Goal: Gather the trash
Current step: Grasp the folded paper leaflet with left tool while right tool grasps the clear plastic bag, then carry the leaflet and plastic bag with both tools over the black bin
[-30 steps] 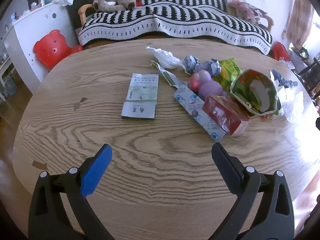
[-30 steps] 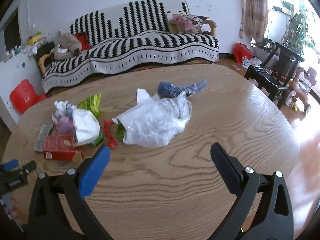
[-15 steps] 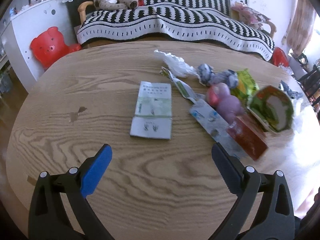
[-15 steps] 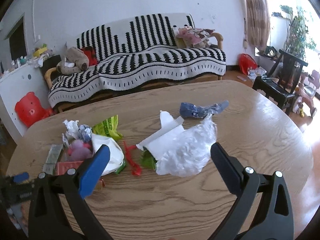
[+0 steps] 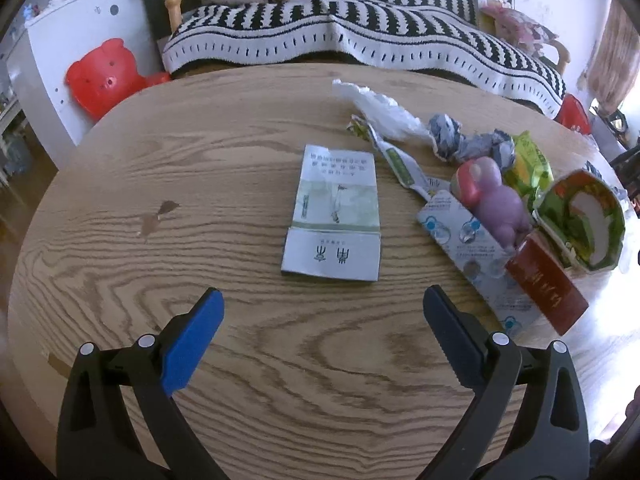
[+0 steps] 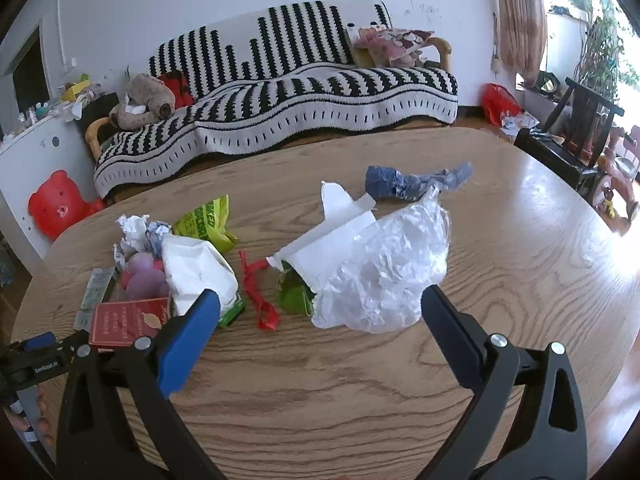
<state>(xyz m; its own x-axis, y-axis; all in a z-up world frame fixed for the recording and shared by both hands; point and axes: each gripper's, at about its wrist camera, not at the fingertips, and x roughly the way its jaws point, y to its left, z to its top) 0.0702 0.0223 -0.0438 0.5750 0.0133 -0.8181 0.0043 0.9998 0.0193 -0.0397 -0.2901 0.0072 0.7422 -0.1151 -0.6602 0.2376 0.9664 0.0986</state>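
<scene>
Trash lies scattered on a round wooden table (image 5: 248, 360). In the left wrist view a flattened green-and-grey carton (image 5: 335, 213) lies straight ahead of my open left gripper (image 5: 322, 322), a short gap beyond the fingertips. To its right sit a blister pack (image 5: 468, 244), a red box (image 5: 546, 286), purple and pink balls (image 5: 502, 206) and a green-rimmed paper bowl (image 5: 580, 220). In the right wrist view my open right gripper (image 6: 320, 316) hovers just before a crumpled clear plastic bag (image 6: 384, 276) with white paper (image 6: 340, 232). Both grippers hold nothing.
A red ribbon (image 6: 258, 292), a yellow-green wrapper (image 6: 206, 222), a blue crumpled wrapper (image 6: 408, 180) and white crumpled paper (image 5: 384, 114) also lie on the table. A striped sofa (image 6: 304, 92) stands behind it, a red bear stool (image 5: 106, 76) left, a dark chair (image 6: 580, 128) right.
The left gripper has swung left and closer, so the flat carton now lies centred between its fingers. The right gripper has moved towards the plastic bag. Both stay open.
</scene>
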